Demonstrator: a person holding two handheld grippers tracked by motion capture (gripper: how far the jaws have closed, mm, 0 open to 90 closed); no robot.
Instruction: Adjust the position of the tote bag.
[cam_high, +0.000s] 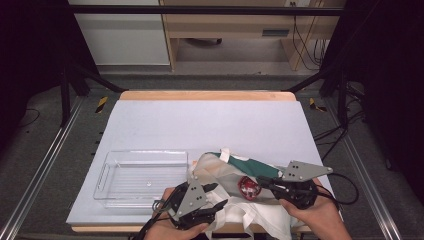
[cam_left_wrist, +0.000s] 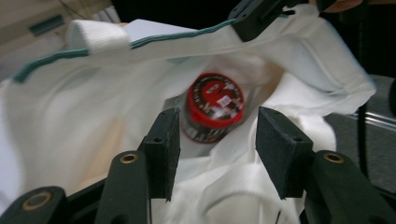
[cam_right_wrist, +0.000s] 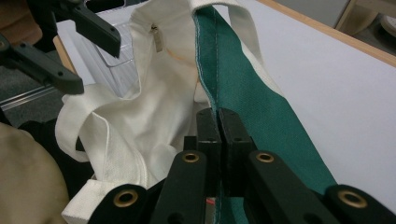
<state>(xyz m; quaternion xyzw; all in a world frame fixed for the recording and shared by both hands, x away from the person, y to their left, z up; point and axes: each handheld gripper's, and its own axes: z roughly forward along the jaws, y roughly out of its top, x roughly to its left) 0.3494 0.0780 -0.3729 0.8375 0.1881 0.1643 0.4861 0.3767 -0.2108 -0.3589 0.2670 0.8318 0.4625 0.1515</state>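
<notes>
A white cloth bag (cam_high: 225, 172) with a green panel (cam_right_wrist: 252, 93) lies at the table's near edge, its mouth held agape. Inside it lies a jar with a red lid (cam_left_wrist: 215, 105), also seen from above as the red lid (cam_high: 248, 186). My right gripper (cam_right_wrist: 218, 116) is shut on the bag's rim where the green panel meets the white cloth, holding it up. My left gripper (cam_left_wrist: 217, 140) stands open at the bag's mouth, its pads apart and touching nothing, the jar a little beyond them. In the high view the left gripper (cam_high: 217, 196) sits just left of the bag.
An empty clear plastic tray (cam_high: 107, 175) rests on the pale mat (cam_high: 210, 125) to the left of the bag. A wooden table edge (cam_high: 205, 95) runs along the far side. The bag's handles hang over the near edge.
</notes>
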